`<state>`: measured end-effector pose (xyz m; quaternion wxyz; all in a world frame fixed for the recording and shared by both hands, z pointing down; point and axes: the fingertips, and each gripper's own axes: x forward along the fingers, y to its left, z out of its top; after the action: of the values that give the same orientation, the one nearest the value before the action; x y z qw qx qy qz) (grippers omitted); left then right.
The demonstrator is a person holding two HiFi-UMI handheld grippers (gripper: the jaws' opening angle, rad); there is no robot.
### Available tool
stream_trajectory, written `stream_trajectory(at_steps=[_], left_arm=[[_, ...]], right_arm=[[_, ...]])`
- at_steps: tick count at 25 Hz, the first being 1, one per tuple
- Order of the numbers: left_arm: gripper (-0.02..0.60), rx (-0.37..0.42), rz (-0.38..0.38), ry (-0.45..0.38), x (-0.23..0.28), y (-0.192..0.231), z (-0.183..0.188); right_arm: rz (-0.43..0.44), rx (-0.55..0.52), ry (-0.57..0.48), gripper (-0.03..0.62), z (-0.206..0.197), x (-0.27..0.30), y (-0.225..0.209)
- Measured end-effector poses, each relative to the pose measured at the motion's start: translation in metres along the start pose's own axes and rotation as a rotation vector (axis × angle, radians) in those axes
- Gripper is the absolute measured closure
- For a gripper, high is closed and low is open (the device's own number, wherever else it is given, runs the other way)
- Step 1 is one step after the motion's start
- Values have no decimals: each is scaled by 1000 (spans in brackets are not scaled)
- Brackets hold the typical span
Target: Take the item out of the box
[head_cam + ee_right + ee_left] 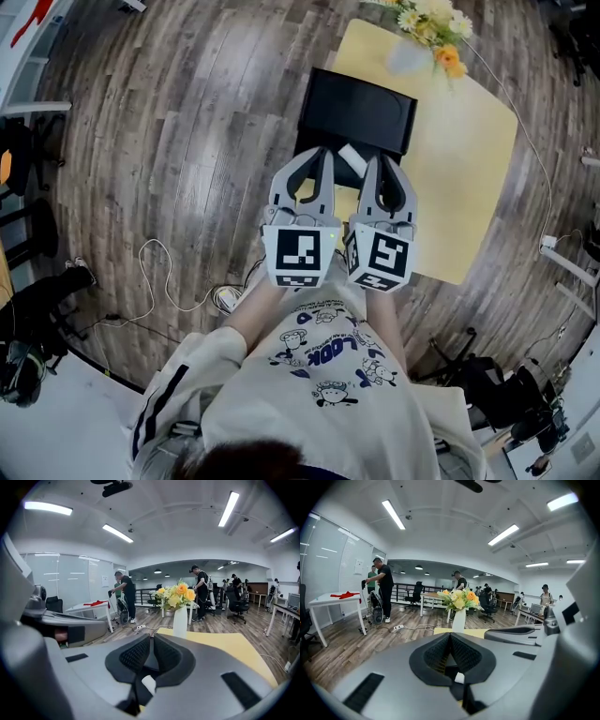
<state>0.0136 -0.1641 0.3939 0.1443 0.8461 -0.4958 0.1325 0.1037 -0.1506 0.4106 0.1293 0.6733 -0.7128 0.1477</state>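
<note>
A black box (357,112) stands on the yellow table (469,159). A small white item (352,156) shows at the box's near edge, and I cannot tell whether it lies inside. My left gripper (322,154) and right gripper (378,161) hover side by side over that edge, one on each side of the item, neither touching it. Both are shut with nothing between their pads. In the left gripper view the pads (440,654) meet at the tip, with the white item (459,678) seen below them. The right gripper view shows the same white item (148,684).
A white vase of yellow and orange flowers (427,33) stands at the table's far end, straight ahead of both grippers (459,616) (180,618). Cables (178,291) lie on the wooden floor to the left. Several people, desks and chairs fill the room beyond.
</note>
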Motion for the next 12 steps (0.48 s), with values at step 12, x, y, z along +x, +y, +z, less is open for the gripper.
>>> stream_trajectory(at_steps=[12], left_arm=[[568, -45, -26, 111, 17, 3, -43]], right_arm=[[7, -37, 142, 549, -43, 16, -5]])
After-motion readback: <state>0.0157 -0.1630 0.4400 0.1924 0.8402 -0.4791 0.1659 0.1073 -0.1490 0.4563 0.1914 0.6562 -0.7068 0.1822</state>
